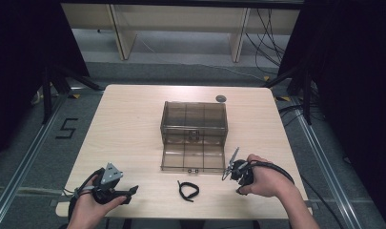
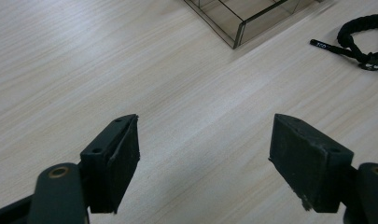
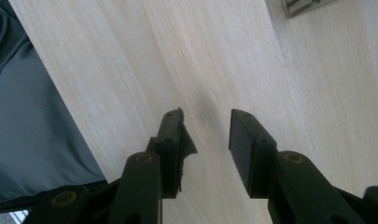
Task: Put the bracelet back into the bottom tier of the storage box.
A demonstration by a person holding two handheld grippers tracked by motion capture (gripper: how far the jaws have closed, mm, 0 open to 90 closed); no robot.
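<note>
Your left tool [image 1: 120, 190] sits at the surface's [image 1: 133, 124] near-left corner, gripped in your left hand [image 1: 88, 207]. Its jaws stand wide apart with nothing between them, above bare wood.

At the middle of the near edge lies a black cord bracelet [image 1: 188, 190] — a loose loop, flat on the surface, apart from both tools. In the left gripper view it appears at the upper right [image 2: 364, 39].

Just beyond it, at the surface's centre, stands a smoky transparent compartment box [image 1: 194, 136] with its lid open; a small dark disc [image 1: 220, 98] rests near the far edge.

Your right tool [image 1: 231, 164] is near the near-right corner, beside the box — jaws narrowly parted, empty, held by your right hand [image 1: 264, 179].
</note>
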